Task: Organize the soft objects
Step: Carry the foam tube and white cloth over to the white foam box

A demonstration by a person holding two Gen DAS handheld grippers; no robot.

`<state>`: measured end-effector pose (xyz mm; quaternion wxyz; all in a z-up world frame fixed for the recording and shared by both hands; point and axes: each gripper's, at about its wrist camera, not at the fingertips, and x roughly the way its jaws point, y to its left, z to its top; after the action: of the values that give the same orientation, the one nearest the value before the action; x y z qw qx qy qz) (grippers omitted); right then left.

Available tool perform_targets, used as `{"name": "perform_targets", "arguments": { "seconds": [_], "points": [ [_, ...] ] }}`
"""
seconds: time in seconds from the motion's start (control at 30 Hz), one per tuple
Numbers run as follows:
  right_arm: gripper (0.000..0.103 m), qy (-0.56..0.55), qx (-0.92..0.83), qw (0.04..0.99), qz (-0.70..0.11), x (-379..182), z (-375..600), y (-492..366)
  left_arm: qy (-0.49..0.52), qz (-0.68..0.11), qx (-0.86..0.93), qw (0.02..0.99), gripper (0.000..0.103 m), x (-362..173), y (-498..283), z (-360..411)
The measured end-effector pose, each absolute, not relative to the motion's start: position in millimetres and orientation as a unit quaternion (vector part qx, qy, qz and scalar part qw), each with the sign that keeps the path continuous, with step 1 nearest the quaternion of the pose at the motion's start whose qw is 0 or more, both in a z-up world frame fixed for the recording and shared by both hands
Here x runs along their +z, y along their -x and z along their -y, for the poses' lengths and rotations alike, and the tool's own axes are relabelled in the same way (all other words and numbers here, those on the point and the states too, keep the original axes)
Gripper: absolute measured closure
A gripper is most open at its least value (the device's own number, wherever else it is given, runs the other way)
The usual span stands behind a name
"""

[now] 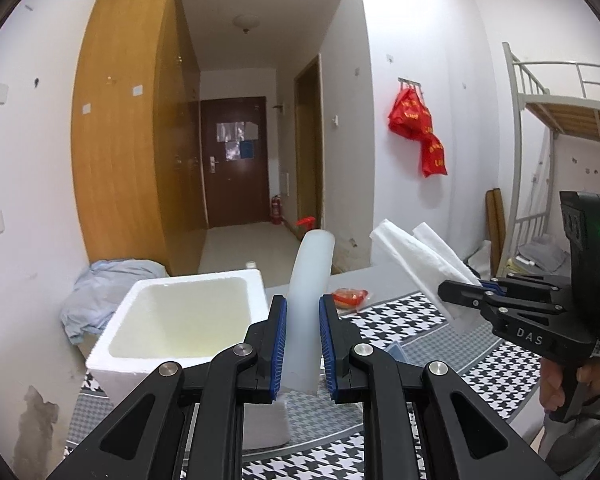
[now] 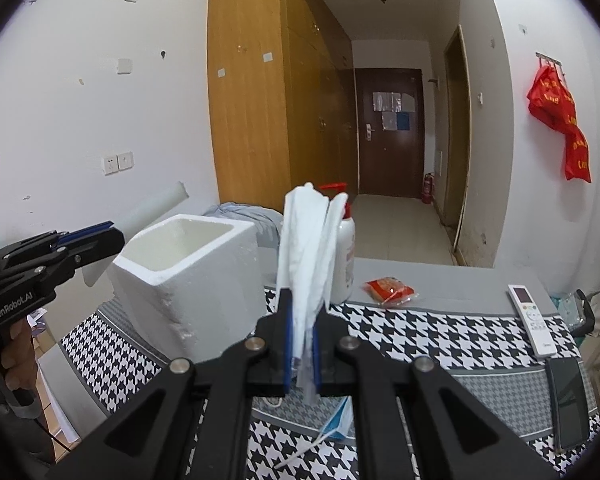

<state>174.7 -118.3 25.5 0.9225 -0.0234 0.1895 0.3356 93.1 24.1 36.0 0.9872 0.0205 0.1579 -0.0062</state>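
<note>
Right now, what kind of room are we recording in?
Likely a dorm room: a metal loft bunk bed against the wall, tall built-in wooden wardrobes along an entry corridor, and a dark entrance door with notices taped on it.

Both views are bright and evenly lit with soft, diffuse light; shadows on the black-and-white houndstooth cloth (image 2: pixel 440 332) are faint. The far hallway at the centre of each frame is dimmer, and the dark brown wooden door (image 1: pixel 236 160) carries a small pale glare patch. Fisheye distortion bows the tall honey-coloured wooden wardrobe (image 1: pixel 120 132) and the walls, and black vignetting fills the corners. Focus is fairly sharp throughout, with slight softness near the lower edge.
</note>
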Motion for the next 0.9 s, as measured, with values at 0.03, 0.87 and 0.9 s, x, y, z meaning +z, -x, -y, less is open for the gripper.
{"name": "perform_targets", "arguments": {
  "seconds": [0.03,0.87,0.9],
  "points": [
    [0.092,0.022,0.338,0.921,-0.190,26.4,117.0,-175.2,-0.020,-0.157,-0.002,0.987,0.085,36.4,-92.7,-25.7],
    [0.092,0.032,0.422,0.889,-0.173,40.4,48.9,-165.9,0.015,-0.158,0.091,0.983,0.085,40.9,-68.7,-79.1],
    [0.092,0.033,0.424,0.888,-0.174,40.2,45.7,-166.1,0.016,-0.160,0.093,0.983,0.085,40.9,-69.4,-80.4]
  ]
}}
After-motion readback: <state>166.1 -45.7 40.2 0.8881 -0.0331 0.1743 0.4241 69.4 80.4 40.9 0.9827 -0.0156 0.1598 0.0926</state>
